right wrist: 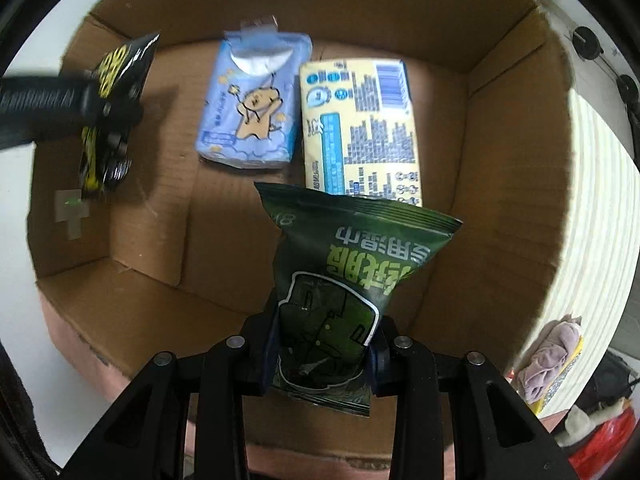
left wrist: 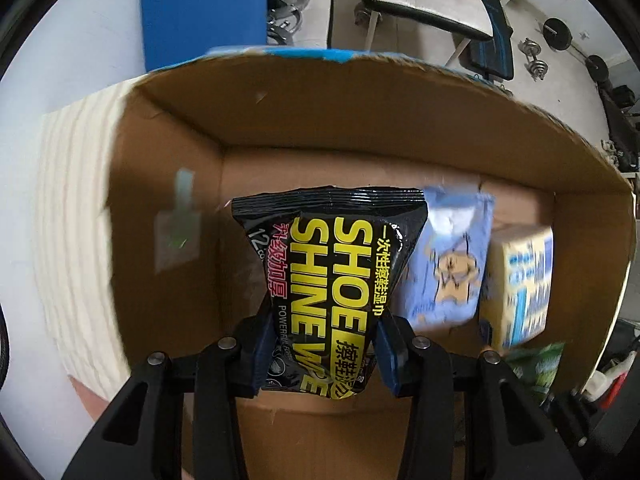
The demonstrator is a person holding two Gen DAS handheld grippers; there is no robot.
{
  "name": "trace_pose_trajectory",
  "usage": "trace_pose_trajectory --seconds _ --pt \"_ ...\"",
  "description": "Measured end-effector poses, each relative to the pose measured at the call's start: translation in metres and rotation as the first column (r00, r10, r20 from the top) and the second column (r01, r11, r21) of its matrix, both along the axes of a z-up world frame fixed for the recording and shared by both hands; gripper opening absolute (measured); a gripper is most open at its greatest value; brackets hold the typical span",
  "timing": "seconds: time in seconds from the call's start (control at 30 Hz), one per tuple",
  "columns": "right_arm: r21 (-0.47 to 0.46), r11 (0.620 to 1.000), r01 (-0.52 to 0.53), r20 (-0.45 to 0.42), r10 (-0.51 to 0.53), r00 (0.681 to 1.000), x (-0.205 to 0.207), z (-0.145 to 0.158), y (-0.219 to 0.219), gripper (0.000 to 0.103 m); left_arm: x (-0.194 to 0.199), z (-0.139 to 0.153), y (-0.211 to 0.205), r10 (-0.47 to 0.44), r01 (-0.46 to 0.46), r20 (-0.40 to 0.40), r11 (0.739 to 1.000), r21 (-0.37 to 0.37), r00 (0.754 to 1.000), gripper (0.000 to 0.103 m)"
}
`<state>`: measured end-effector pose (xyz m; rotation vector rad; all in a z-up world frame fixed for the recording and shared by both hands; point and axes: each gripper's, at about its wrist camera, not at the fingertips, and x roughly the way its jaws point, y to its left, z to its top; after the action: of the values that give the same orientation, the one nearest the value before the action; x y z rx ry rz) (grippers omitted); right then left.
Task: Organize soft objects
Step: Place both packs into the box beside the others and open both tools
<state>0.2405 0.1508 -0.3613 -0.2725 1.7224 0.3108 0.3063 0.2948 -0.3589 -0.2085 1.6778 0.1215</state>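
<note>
1. Left gripper (left wrist: 326, 354) clamped on black shoe-wipe pack (left wrist: 336, 280), held above cardboard box (left wrist: 320, 120)
2. Right gripper (right wrist: 324, 354) clamped on dark green wipe pack (right wrist: 348, 276), over box floor
3. Lying side by side on floor: blue tissue pack (right wrist: 254, 108), yellow tissue pack (right wrist: 360, 128)

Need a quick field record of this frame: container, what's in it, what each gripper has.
container: open brown cardboard box
lying on box floor: light blue tissue pack with cartoon bear; pale yellow pack with blue print, side by side
left gripper: jaws shut on black and yellow shoe shine wipes pouch, held over the box's left side
right gripper: jaws shut on dark green wipes pouch, held over the box, in front of the yellow pack
outside box: pale ribbed surface
</note>
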Motion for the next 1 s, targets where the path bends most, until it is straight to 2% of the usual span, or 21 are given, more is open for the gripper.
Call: trace_pose_trajectory --seconds 0.2,0.27,0.3,0.33,0.47,0.53,0.63,0.7,0.73,1.0 --pt "-0.009 0.999 0.036 -0.011 -0.036 0.999 0.003 -0.007 -0.004 0.036 0.018 -0.014 -0.008 -0.061 0.061 -0.049 0.998 -0.006 0.997 0.045" --pt "-0.005 0.997 0.072 -0.026 -0.072 0.997 0.008 -0.011 -0.009 0.047 0.024 -0.019 -0.009 -0.070 0.068 -0.075 0.998 -0.017 0.995 0.050" --pt "-0.003 0.996 0.086 -0.031 -0.086 0.996 0.010 -0.012 -0.010 0.064 0.025 -0.019 -0.009 -0.069 0.067 -0.074 0.997 -0.024 0.995 0.051" --pt "0.006 0.994 0.106 -0.034 -0.106 0.994 0.012 -0.012 -0.013 0.076 0.026 -0.017 -0.008 -0.066 0.064 -0.069 0.998 -0.024 0.995 0.054" --pt "0.020 0.992 0.124 -0.021 -0.123 0.992 0.012 0.003 -0.011 0.080 0.027 -0.006 -0.002 -0.059 0.059 -0.034 0.998 -0.017 0.998 0.079" --pt "0.022 0.991 0.128 -0.017 -0.128 0.992 0.012 0.008 -0.011 0.084 0.022 0.002 0.002 -0.069 0.069 -0.018 0.998 -0.008 0.997 0.079" --pt "0.022 0.991 0.134 0.005 -0.134 0.991 0.013 0.012 -0.015 0.087 0.011 0.012 0.007 -0.072 0.072 0.010 0.997 0.008 0.997 0.093" --pt "0.028 0.989 0.145 0.019 -0.145 0.989 0.011 0.016 -0.015 0.100 0.004 0.017 0.010 -0.064 0.064 0.032 0.998 0.013 0.997 0.096" --pt "0.029 0.988 0.152 0.030 -0.153 0.988 0.011 0.021 -0.016 0.103 0.000 0.019 0.011 -0.055 0.054 0.044 0.998 0.010 0.998 0.098" --pt "0.030 0.986 0.163 0.111 -0.165 0.980 0.006 0.049 -0.030 0.103 -0.053 0.054 0.018 0.000 -0.004 0.167 1.000 0.023 0.986 0.101"
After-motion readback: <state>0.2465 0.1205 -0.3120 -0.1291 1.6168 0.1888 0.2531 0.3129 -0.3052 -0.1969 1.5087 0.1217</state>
